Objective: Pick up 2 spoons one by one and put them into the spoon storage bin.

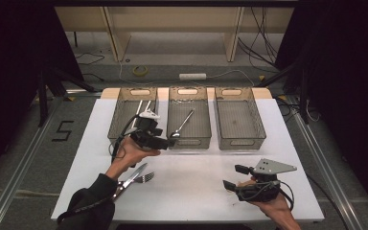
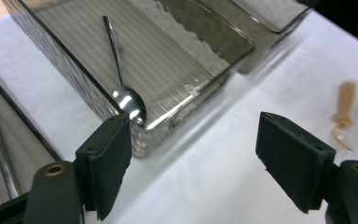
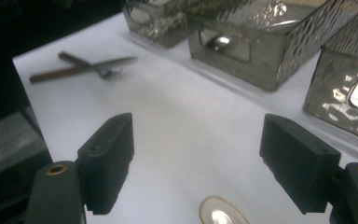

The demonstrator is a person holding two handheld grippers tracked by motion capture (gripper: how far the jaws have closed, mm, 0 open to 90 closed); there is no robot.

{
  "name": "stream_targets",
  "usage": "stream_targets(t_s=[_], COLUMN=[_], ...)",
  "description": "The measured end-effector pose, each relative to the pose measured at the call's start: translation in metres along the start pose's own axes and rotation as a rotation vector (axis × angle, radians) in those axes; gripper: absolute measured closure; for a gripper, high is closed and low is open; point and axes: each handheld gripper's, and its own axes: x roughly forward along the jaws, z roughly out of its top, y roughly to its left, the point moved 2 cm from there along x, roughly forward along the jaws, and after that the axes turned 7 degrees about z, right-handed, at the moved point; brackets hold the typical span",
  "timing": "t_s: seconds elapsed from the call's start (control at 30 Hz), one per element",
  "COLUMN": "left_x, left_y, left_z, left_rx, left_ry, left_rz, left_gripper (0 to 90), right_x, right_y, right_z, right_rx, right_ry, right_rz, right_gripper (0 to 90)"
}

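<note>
Left tongs: I had my left tongs (image 1: 165, 139) at the near wall of the middle bin (image 1: 189, 142), jaws standing wide with nothing between them, as the left gripper view (image 2: 193, 158) showed plainly.
Right tongs: my right tongs (image 1: 234, 178) hung over the near right part of the worktop (image 1: 191, 182), jaws also wide and empty; in the right gripper view (image 3: 196, 161) only bare white surface lay between them.
Spoon: the spoon (image 1: 184, 123) lay inside the middle bin, bowl toward the near wall and handle running away from me. In the left gripper view its bowl (image 2: 129, 101) sat just beyond my left-hand pad, apart from it.
Step in hand: I judged the spoon as delivered and the left tongs as let go of it, so the sorting stood between items.
Next move: I reckoned a knife (image 1: 133, 176) and a fork (image 1: 144, 178), lying crossed on the near left of the worktop just by my left forearm, were next. That called for bringing the left tongs back toward me and taking one alone.
Other things: the left bin (image 1: 120, 115) held long metal pieces I could not identify; the right bin (image 1: 239, 142) looked empty.
In the way: the knife and fork overlapped, so a grab there could catch both; the bin walls were tall enough to catch a low carry.
</note>
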Motion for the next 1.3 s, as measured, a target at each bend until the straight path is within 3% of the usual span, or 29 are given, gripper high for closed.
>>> stream_targets(t_s=[0.2,0.47,0.63,0.77,1.07,1.17,1.3], left_x=[-0.014,-0.030,-0.041,-0.045,-0.051,-0.054,-0.057], left_y=[-0.002,-0.012,-0.017,-0.020,-0.024,-0.023,-0.023], left_z=[-0.022,-0.048,-0.056,-0.065,-0.080,-0.083,-0.088], left_rx=[0.005,0.015,0.015,0.022,0.021,0.029,0.019], left_ry=[-0.063,-0.121,-0.169,-0.180,-0.187,-0.202,-0.200], left_rz=[0.025,0.028,0.026,0.034,0.036,0.058,0.049], left_gripper=[24.2,22.1,21.1,21.0,19.1,19.0,19.0], right_x=[-0.003,-0.011,-0.013,-0.010,0.003,0.007,0.010], right_y=[-0.005,-0.015,-0.025,-0.033,-0.042,-0.046,-0.049], right_z=[0.003,0.012,0.015,0.012,-0.001,-0.005,-0.008], right_rx=[-0.094,-0.158,-0.211,-0.243,-0.251,-0.264,-0.272], right_ry=[0.144,0.292,0.424,0.512,0.600,0.634,0.656], right_rz=[-0.029,-0.033,-0.042,-0.046,-0.030,-0.027,-0.030], right_gripper=[27.2,27.8,29.1,31.4,36.0,37.5,40.3])
